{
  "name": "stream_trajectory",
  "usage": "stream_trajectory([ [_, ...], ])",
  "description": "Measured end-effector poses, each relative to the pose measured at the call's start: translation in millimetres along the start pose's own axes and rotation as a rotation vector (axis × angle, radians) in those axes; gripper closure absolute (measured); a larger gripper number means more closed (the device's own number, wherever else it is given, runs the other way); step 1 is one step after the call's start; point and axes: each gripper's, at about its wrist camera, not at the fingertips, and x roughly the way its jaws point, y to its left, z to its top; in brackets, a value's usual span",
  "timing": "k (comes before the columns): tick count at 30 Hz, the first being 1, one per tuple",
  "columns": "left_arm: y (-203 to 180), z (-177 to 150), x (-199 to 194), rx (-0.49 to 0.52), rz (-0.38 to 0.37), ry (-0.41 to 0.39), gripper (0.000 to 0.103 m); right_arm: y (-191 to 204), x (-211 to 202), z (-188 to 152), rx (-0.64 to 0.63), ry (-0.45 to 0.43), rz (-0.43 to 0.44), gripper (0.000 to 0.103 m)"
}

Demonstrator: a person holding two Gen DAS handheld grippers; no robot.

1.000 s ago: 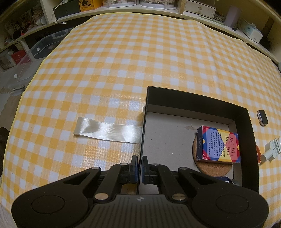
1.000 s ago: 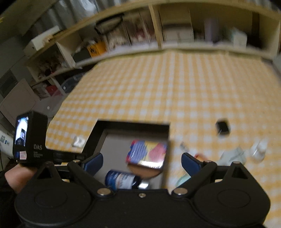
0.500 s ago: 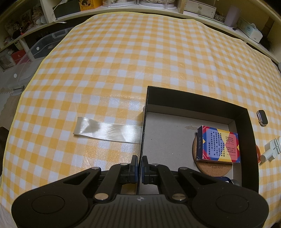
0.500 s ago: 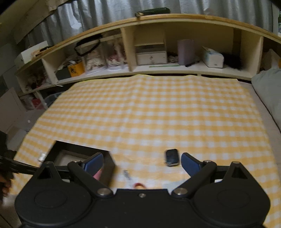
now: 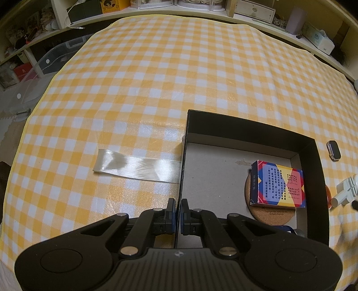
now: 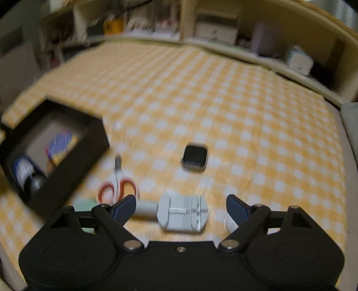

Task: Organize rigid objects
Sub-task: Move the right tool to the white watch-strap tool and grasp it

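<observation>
My left gripper (image 5: pixel 178 211) is shut on the left wall of a black box (image 5: pixel 182 170). The box holds a colourful card box (image 5: pixel 277 184) on a cork coaster (image 5: pixel 271 218) and a dark can (image 6: pixel 22 172). My right gripper (image 6: pixel 180 207) is open and empty, just above a grey plastic tool (image 6: pixel 182 212). Red-handled scissors (image 6: pixel 117 185) lie to its left, and a black smartwatch body (image 6: pixel 194 156) lies further ahead. The box (image 6: pixel 73 161) sits to the left in the right wrist view.
A yellow checked cloth (image 5: pixel 167 73) covers the table. A strip of clear tape (image 5: pixel 136 164) lies left of the box. Shelves with clutter (image 5: pixel 257 11) run along the far side. A green item (image 6: pixel 84 204) lies by the scissors.
The right gripper has swung down and right from the box to above the grey tool, staying open. The left gripper has held still on the box wall.
</observation>
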Motion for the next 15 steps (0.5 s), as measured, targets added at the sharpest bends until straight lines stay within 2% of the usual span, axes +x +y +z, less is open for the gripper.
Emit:
stream_trajectory([
  [4, -2, 0, -3, 0.002, 0.000, 0.000, 0.100, 9, 18, -7, -0.092, 0.067, -0.020, 0.022],
  [7, -1, 0, -3, 0.000, -0.001, 0.000, 0.100, 9, 32, -6, -0.101, 0.103, -0.030, 0.029],
  [15, -1, -1, -3, -0.001, -0.001, 0.000, 0.100, 10, 56, -8, -0.078, 0.105, 0.005, 0.029],
])
